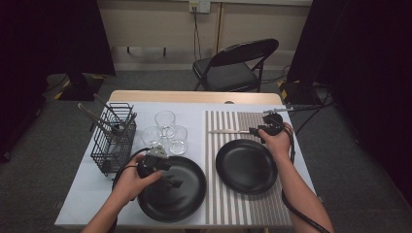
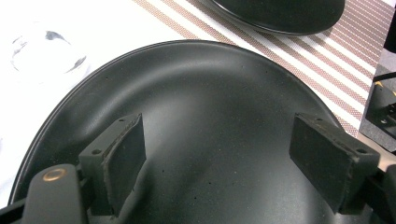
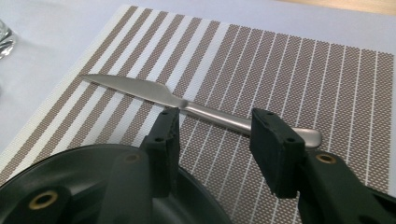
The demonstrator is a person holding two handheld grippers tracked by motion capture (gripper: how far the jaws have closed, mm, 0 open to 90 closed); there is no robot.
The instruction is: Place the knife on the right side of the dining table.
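Here, knife: a silver metal table knife (image 3: 196,109) lies flat on the brown-and-white striped woven placemat (image 3: 289,60), apart from any plate, blade tip toward 9 o'clock in the high view (image 1: 228,131).
Right claw (image 3: 215,135): jaws apart, with no pad pressing on anything; in the right gripper view the knife's handle crosses the gap just beyond the pad tips, blade running out to 10 o'clock and handle end showing past the right-hand jaw at 3 o'clock.
Right claw, high view (image 1: 253,130): sits at the knife's handle end, at 12 o'clock of the smaller round black plate (image 1: 246,166).
Contact: whether the pads brush the handle cannot be told; the knife rests on the placemat.
Left claw (image 2: 217,154): jaws wide apart, nothing between them, hanging over the larger round black plate (image 2: 196,93).
Left claw, high view (image 1: 167,177): above the larger plate's centre, near the worktop's front edge.
Glasses: three clear drinking glasses (image 1: 165,132) stand clustered at 12 o'clock of the larger plate.
Rack: a black wire cutlery basket (image 1: 114,141) with utensils stands at 9 o'clock of the glasses.
Worktop (image 1: 92,187): covered by a pale sheet.
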